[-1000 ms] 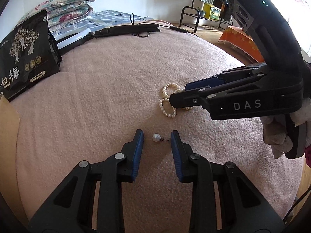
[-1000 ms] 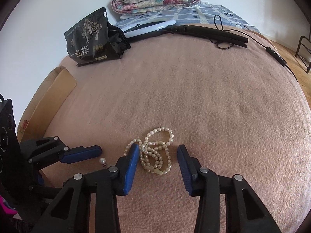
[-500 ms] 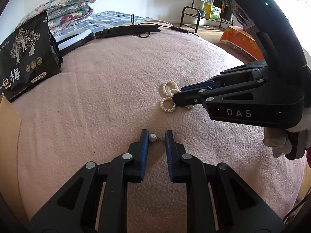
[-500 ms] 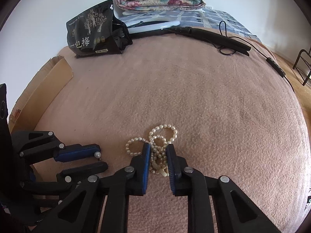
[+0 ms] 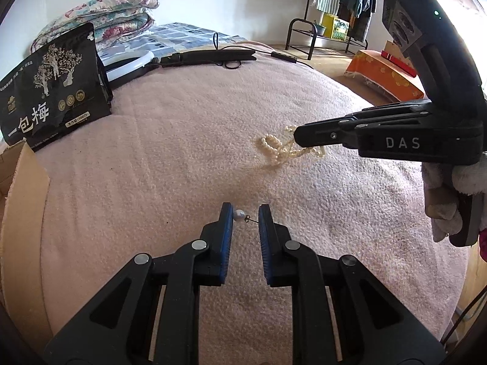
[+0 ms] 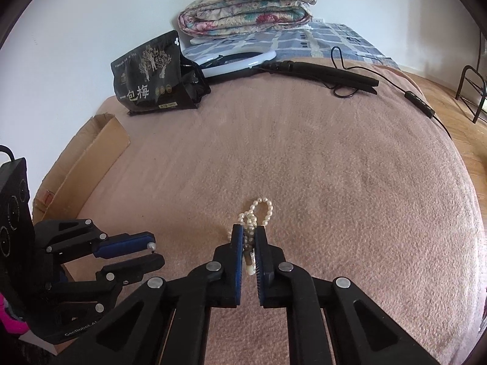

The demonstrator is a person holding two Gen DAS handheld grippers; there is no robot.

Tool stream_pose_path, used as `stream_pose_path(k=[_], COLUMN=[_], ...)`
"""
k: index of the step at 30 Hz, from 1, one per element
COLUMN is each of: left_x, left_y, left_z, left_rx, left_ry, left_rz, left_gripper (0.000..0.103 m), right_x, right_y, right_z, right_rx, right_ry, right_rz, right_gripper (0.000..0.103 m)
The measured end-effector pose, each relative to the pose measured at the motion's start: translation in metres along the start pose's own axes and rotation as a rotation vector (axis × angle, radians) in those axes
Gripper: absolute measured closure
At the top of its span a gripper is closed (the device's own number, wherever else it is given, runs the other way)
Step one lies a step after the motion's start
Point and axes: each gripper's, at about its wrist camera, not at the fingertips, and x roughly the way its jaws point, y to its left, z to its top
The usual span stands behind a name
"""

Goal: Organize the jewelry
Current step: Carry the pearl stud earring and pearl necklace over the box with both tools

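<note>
Left gripper [image 5: 246, 215] clenched on pearl earring [image 5: 239, 215]: pearl against left finger, thin post against right finger, long axis running 9 to 3 o'clock across gap. In right wrist view earring [image 6: 151, 246] sits at fingertips, raised off pink blanket [image 6: 334, 167].

Right gripper [image 6: 249, 237] clenched on pearl necklace [image 6: 258, 213]; bunched strands between blue fingers [image 6: 236, 243], loop poking out toward 12 o'clock. In left wrist view necklace [image 5: 280, 149] hangs at 1 o'clock, strands trailing down toward blanket; contact unclear.

Black pouch [image 6: 152, 82] at 10 o'clock, folded quilt [image 6: 246, 6] beyond.
</note>
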Motion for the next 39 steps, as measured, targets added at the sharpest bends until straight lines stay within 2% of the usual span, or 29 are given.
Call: stream_pose_path(k=[11,24,39], left_x=[-0.04,-0.098,-0.167], left_y=[0.007,0.029,0.105], left_z=[-0.002,-0.009,-0.029], left_rx=[-0.021,-0.073,-0.172], left_ry=[-0.05,-0.121,-0.18], left_rz=[0.008,0.043,0.142], left_gripper=[0.087,0.087,0.087], right_x=[-0.045,-0.086,-0.098], right_y=[0.017,0.057,0.138], right_z=[0.01,0.018,0.038], right_rx=[-0.004,-0.048,-0.147], right_ry=[-0.072,-0.125,-0.149], right_rz=[0.014,0.024,0.088], right_gripper=[0.098,0.098,0.098])
